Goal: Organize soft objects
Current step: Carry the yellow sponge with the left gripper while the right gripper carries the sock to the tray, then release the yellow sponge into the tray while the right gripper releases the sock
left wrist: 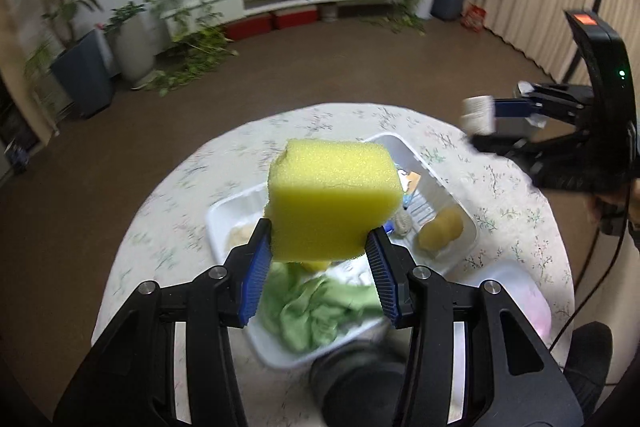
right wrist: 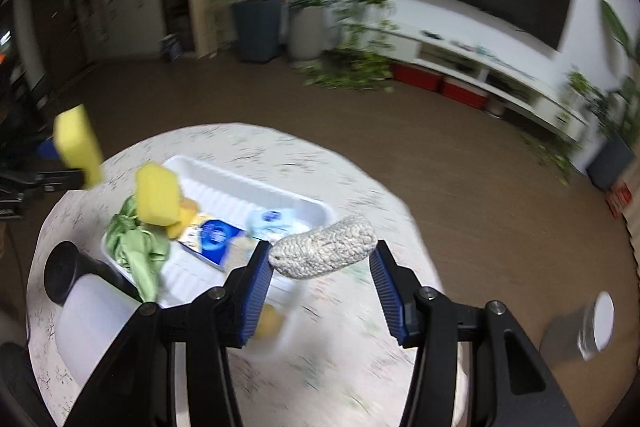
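Gripping a yellow sponge (left wrist: 334, 199), the left gripper (left wrist: 319, 241) hangs above the desk (left wrist: 168, 203); the right gripper (right wrist: 320, 259) clamps a knitted roll (right wrist: 324, 247).

Yellow sponge (left wrist: 334, 199), blocky, pinched aloft above the white tray (left wrist: 400, 143). Knitted grey-white roll (right wrist: 323, 247), level, aloft near the tray's corner. In the tray: second sponge (right wrist: 157, 195), crumpled green cloth (right wrist: 138, 247), blue-white packets (right wrist: 214, 237).
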The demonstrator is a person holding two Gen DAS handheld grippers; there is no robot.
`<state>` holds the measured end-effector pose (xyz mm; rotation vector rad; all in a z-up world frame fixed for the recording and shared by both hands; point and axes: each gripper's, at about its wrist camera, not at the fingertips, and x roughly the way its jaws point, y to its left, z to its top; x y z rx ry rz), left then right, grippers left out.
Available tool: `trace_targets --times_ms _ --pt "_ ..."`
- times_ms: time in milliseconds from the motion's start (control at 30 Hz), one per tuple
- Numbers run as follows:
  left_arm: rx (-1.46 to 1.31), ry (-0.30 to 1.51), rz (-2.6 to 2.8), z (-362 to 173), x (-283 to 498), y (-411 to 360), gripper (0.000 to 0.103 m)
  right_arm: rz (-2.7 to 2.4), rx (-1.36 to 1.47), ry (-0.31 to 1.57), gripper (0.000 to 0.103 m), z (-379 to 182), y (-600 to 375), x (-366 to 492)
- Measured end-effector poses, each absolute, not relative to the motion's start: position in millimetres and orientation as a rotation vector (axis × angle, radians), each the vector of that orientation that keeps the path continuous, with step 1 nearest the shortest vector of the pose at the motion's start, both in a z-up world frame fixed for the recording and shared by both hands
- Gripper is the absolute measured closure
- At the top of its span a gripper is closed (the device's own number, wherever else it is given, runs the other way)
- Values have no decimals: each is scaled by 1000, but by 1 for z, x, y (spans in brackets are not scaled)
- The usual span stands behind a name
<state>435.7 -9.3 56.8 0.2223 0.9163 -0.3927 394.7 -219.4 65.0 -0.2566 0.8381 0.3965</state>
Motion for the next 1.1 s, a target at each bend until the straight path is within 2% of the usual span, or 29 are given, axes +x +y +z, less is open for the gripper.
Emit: trace_targets --times_ms 267,667,867,1100 --pt "303 1015 -409 7 460 -41 59 523 -358 916 50 24 -167 416" --pt "384 1050 -399 3 471 -56 57 647 -455 947 50 -3 -138 413" --pt "423 1136 -387 -11 480 -55 56 646 -454 976 50 -10 -137 420" --pt "425 1157 -378 -19 482 -56 50 632 -451 991 50 -14 -140 425"
